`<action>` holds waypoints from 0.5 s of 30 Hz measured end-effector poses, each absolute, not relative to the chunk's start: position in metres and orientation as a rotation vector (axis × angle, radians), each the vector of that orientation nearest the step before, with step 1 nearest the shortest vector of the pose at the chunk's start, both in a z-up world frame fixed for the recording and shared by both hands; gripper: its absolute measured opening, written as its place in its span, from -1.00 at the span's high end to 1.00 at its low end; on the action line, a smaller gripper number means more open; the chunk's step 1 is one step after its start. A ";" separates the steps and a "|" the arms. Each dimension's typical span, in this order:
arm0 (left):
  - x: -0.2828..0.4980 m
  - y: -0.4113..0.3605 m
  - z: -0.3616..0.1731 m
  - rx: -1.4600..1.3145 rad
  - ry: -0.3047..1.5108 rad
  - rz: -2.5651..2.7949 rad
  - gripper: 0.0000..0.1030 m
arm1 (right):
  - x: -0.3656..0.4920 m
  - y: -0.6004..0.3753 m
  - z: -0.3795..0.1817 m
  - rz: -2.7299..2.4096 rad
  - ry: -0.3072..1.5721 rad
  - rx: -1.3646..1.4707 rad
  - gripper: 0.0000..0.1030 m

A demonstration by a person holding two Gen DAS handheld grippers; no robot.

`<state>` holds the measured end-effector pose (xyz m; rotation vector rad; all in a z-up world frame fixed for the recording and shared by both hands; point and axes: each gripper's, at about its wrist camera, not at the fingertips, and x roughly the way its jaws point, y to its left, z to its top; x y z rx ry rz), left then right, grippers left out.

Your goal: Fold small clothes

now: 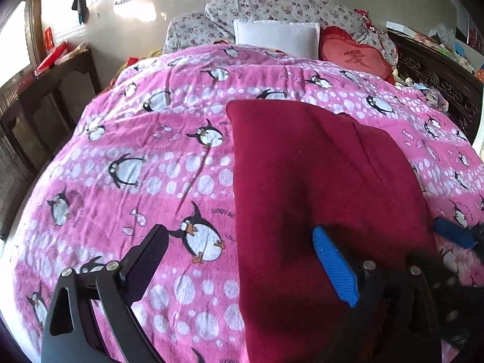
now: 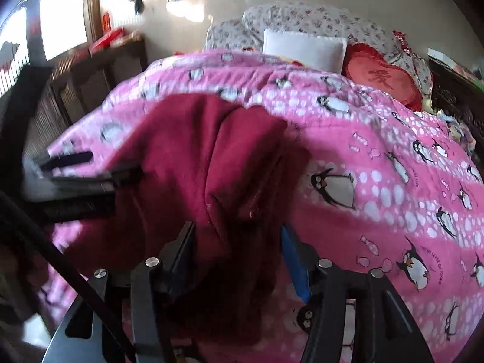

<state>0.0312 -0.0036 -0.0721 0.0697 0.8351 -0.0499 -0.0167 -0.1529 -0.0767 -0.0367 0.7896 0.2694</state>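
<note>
Mid-fold, by the look of it. Dark red garment (image 1: 317, 181) lies lengthwise on the bed's pink penguin blanket (image 1: 136, 181), lower centre of frame.

Left tongs (image 1: 239, 260) gape wide, empty, straddling its left edge.

Right tongs (image 2: 237, 257) half open around a bunched fold (image 2: 242, 187); grip unclear. Next: pinch firmly, then carry over.

Bedroom: white pillow (image 1: 276, 34), red heart cushion (image 1: 354, 57) upper right.

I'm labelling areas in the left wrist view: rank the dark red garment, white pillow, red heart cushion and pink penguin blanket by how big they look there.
1. pink penguin blanket
2. dark red garment, though it lies nearest the camera
3-4. white pillow and red heart cushion look alike; both partly hidden, so unranked.
</note>
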 end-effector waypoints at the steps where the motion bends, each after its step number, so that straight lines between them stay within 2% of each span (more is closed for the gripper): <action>1: 0.029 -0.003 -0.070 0.075 0.832 -0.045 -0.86 | -0.021 -0.154 -0.070 0.273 0.773 -0.037 -0.23; 8: 0.012 0.005 -0.059 0.038 0.803 -0.022 -0.86 | -0.038 -0.159 -0.047 0.274 0.710 0.057 -0.61; 10: 0.007 0.005 -0.054 0.050 0.784 -0.017 -0.86 | -0.042 -0.158 -0.042 0.255 0.682 0.072 -0.79; 15: -0.004 0.008 -0.043 0.039 0.749 -0.022 -0.86 | -0.045 -0.155 -0.032 0.216 0.658 0.097 -0.87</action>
